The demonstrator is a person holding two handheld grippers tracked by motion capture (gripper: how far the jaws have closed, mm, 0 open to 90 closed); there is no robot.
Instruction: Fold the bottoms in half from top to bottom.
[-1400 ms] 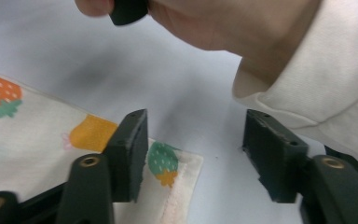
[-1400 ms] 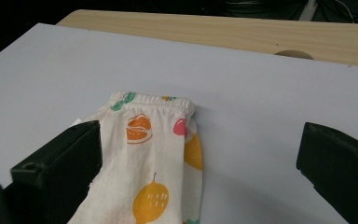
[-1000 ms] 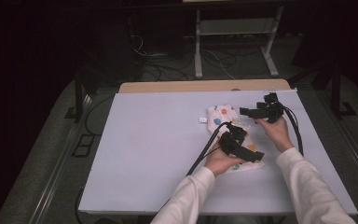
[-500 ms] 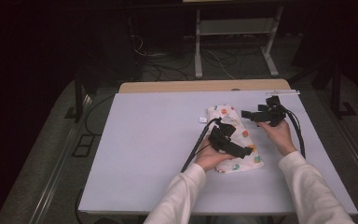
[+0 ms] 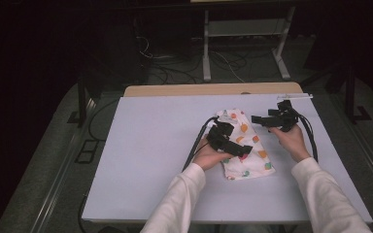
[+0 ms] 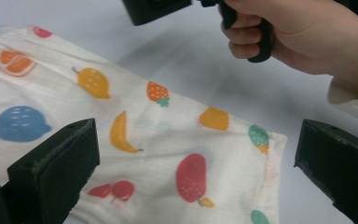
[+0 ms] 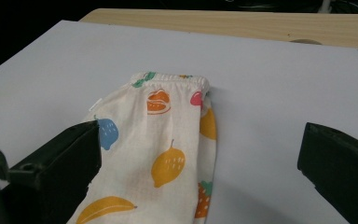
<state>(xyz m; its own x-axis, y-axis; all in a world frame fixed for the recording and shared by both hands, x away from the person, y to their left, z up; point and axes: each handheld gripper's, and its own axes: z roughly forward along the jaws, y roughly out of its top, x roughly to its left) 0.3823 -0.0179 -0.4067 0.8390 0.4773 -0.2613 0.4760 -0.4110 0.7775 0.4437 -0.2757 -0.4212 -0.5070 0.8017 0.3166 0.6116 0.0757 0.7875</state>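
One folded fruit-print cloth point(image 5: 245, 145) lies flat on the white worktop point(image 5: 145, 155), right of centre, its elastic edge toward the far side. Two grippers work here. The left gripper point(image 5: 245, 149) hovers over the cloth with its jaws wide apart, holding nothing. The right gripper point(image 5: 255, 119) hangs just beside the cloth's far right edge, jaws likewise spread and empty.
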